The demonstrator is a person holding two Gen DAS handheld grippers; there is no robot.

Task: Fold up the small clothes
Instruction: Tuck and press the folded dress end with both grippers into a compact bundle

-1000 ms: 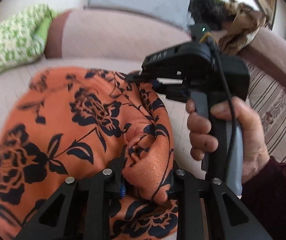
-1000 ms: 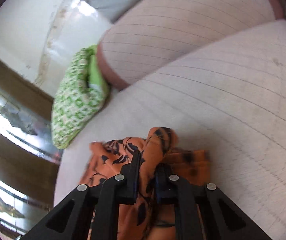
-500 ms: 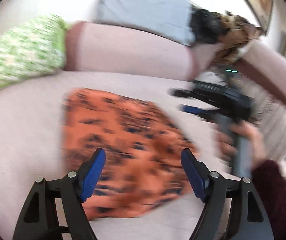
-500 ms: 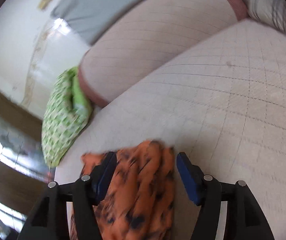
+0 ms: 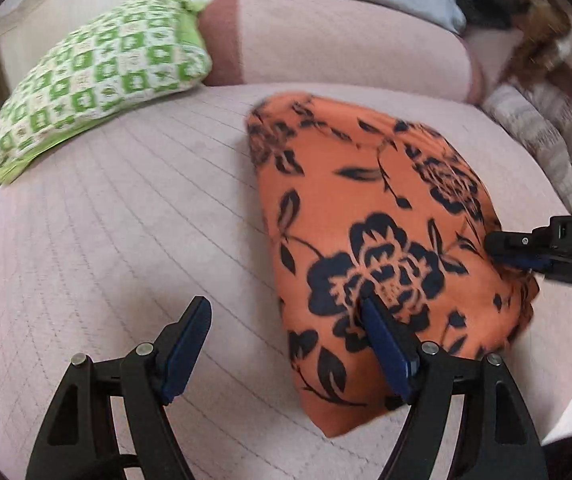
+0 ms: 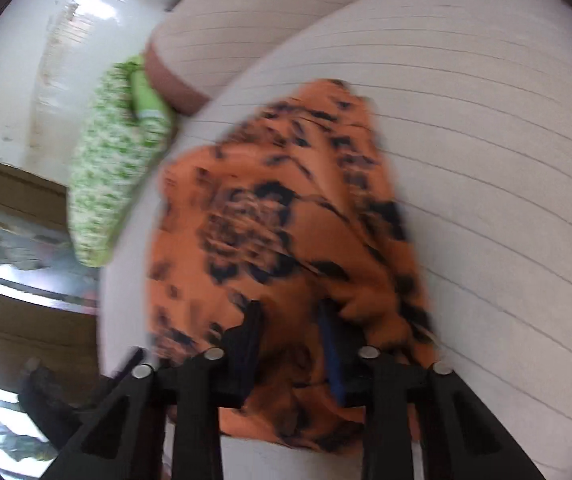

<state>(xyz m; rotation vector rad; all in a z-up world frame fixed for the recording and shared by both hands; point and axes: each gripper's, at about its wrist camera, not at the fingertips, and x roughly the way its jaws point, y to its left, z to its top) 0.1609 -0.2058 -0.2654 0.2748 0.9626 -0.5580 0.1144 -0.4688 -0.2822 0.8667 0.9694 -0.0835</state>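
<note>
Now our left gripper (image 5: 286, 344) hangs wide apart over the near edge of the orange floral cloth (image 5: 381, 248) on the pink sofa seat (image 5: 126, 240), while our right gripper (image 6: 291, 344) pinches the cloth's corner.

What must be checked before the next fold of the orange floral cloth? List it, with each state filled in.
1. Left tongs free: ok. They are spread wide and hold nothing.
2. Left tongs placed at a cloth edge: ok. One finger is over the orange cloth, the other over the bare sofa seat.
3. Right tongs gripping: cannot tell. There is cloth between the jaws, but the view is blurred.
4. Cloth lying smooth: not ok. It is bunched along the edge by the right tongs.
5. Green pillow out of the way: ok. It lies apart from the cloth.
</note>
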